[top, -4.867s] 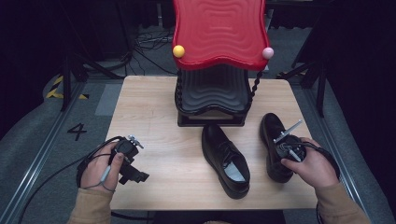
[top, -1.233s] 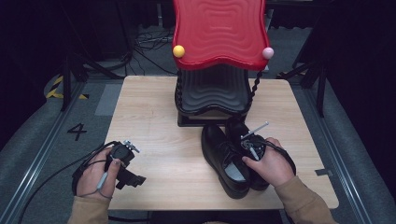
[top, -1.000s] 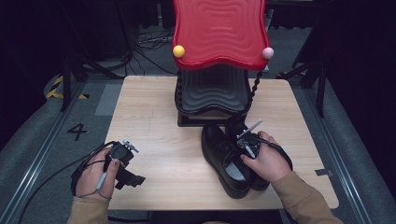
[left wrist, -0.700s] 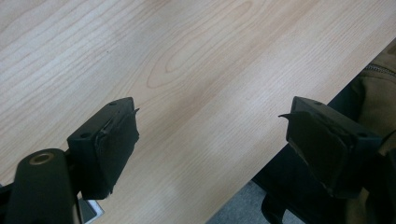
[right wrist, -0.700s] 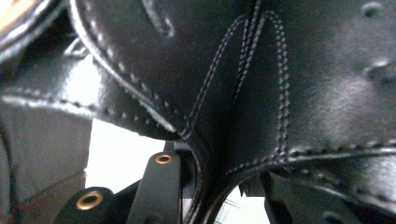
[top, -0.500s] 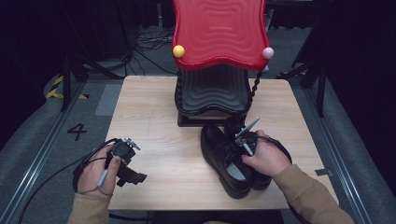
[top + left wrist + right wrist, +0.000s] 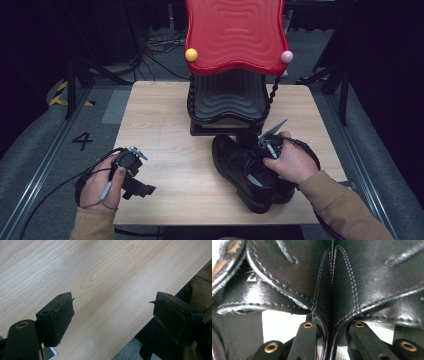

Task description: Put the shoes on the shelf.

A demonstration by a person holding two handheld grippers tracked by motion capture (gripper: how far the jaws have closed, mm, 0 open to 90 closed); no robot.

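Note:
Two black leather shoes [image 7: 240, 167] lie side by side on the wooden table [image 7: 165, 125], toes toward me, in front of the rack. My right gripper [image 7: 266, 145] sits over their heel ends. In the right gripper view its jaws have just been closing, and the right gripper [image 7: 332, 326] pinches the adjoining walls of both shoes: the left shoe's leather [image 7: 294, 277] and the right shoe's leather [image 7: 382, 285] are pressed together. My left gripper [image 7: 132, 172] rests at the table's front left corner. In its own view the left gripper [image 7: 116, 312] stands wide open over bare wood.
A shoe rack stands at the back middle, with a red wavy top shelf [image 7: 235, 32] and a black lower shelf [image 7: 227, 100]. It has a yellow ball [image 7: 191, 54] and a pink ball [image 7: 286, 56] at its corners. The table's front edge [image 7: 155, 302] runs close to my left gripper.
The right shoe was brought from the right side up against the left one. My right hand has since shifted to their heels and risen slightly. The left hand has stayed put.

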